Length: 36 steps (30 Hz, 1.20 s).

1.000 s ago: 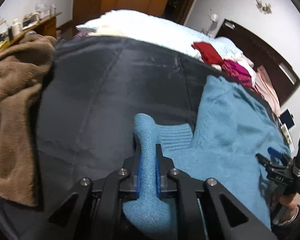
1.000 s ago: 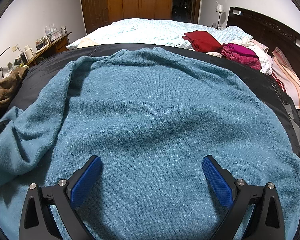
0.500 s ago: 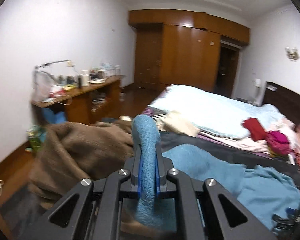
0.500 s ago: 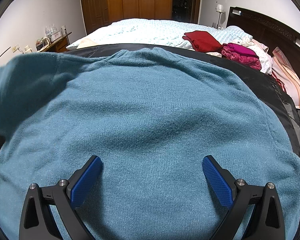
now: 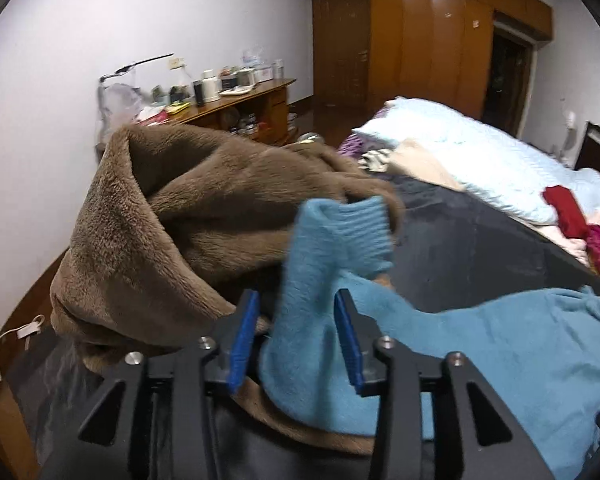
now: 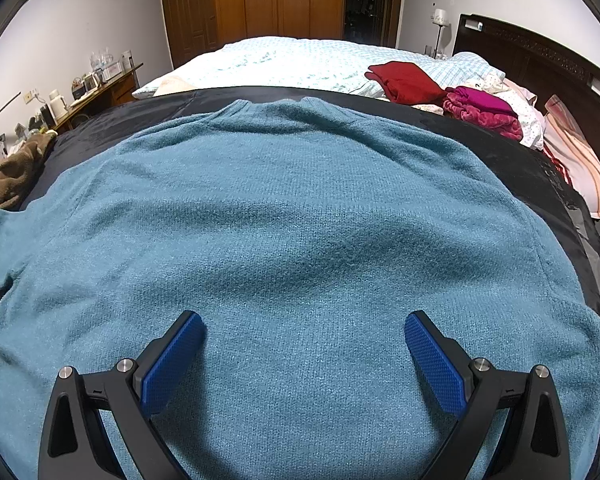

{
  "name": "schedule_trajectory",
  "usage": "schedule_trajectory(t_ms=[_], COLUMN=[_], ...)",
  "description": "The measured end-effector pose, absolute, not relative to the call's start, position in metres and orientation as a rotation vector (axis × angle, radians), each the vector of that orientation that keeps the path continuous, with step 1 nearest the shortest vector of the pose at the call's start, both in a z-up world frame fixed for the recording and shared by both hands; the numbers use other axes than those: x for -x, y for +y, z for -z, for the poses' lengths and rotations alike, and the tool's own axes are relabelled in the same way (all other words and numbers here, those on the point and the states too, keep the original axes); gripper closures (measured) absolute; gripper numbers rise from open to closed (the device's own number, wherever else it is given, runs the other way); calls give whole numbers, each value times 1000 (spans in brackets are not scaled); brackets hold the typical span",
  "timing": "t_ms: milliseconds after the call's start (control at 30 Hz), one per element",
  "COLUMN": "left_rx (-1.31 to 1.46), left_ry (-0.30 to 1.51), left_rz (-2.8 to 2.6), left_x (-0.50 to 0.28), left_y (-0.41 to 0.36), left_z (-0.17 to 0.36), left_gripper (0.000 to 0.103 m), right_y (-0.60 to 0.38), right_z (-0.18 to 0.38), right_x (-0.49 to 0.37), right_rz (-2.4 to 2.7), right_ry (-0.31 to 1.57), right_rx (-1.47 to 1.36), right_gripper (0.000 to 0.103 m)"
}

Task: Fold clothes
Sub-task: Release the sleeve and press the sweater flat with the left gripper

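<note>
While the blue sweater (image 6: 300,232) lies spread flat on the dark sheet (image 6: 500,148) over the bed, its left sleeve (image 5: 332,248) drapes between the left gripper (image 5: 296,320) fingers, parted and seemingly not clamping it. The right gripper (image 6: 304,344) hovers wide open above the hem, empty. Judged from this, the sleeve wants laying straight, clear of the brown fleece (image 5: 172,216).

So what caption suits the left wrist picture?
Open left gripper around the teal knitted sweater's sleeve, beside a brown fleece garment.
</note>
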<state>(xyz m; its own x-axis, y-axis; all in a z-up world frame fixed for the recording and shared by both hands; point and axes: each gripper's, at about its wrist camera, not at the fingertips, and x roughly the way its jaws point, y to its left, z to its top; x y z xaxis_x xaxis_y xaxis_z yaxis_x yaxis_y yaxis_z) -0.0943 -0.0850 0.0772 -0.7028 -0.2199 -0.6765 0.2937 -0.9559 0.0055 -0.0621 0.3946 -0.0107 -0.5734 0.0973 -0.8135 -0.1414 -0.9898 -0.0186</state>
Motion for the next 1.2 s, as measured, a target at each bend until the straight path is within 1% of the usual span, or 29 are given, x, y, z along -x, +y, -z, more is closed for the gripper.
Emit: schedule_trajectory(t_ms=[67, 133, 200, 233, 333, 667, 733, 833, 967, 1200], left_rx=[-1026, -1011, -1035, -1057, -1162, -1451, -1508, -1594, -1551, -1548], left_ry=[100, 48, 8, -18, -79, -229, -259, -305, -379, -341], left_rz=[2738, 2812, 2899, 2940, 3052, 2988, 2971, 2943, 2971, 3008], left_x=[84, 73, 63, 59, 49, 67, 70, 76, 77, 82], left_y=[-62, -39, -8, 8, 54, 119, 131, 151, 150, 133], left_z=[-83, -89, -89, -88, -78, -22, -11, 6, 7, 7], left_gripper=[53, 43, 37, 36, 35, 35, 30, 30, 30, 30], right_y=[394, 395, 395, 395, 395, 395, 394, 393, 385, 371], right_z=[11, 11, 11, 11, 11, 11, 11, 11, 12, 12], right_x=[62, 62, 62, 62, 62, 61, 61, 62, 65, 67], right_rz=[-2672, -2671, -2672, -2672, -2672, -2675, -2672, -2655, -2603, -2581], right_ry=[71, 71, 72, 71, 71, 76, 75, 97, 145, 160], right_rx=[1378, 1378, 1377, 1377, 1377, 1378, 1378, 1371, 1349, 1337], right_gripper=[1, 1, 1, 1, 1, 1, 1, 0, 0, 0])
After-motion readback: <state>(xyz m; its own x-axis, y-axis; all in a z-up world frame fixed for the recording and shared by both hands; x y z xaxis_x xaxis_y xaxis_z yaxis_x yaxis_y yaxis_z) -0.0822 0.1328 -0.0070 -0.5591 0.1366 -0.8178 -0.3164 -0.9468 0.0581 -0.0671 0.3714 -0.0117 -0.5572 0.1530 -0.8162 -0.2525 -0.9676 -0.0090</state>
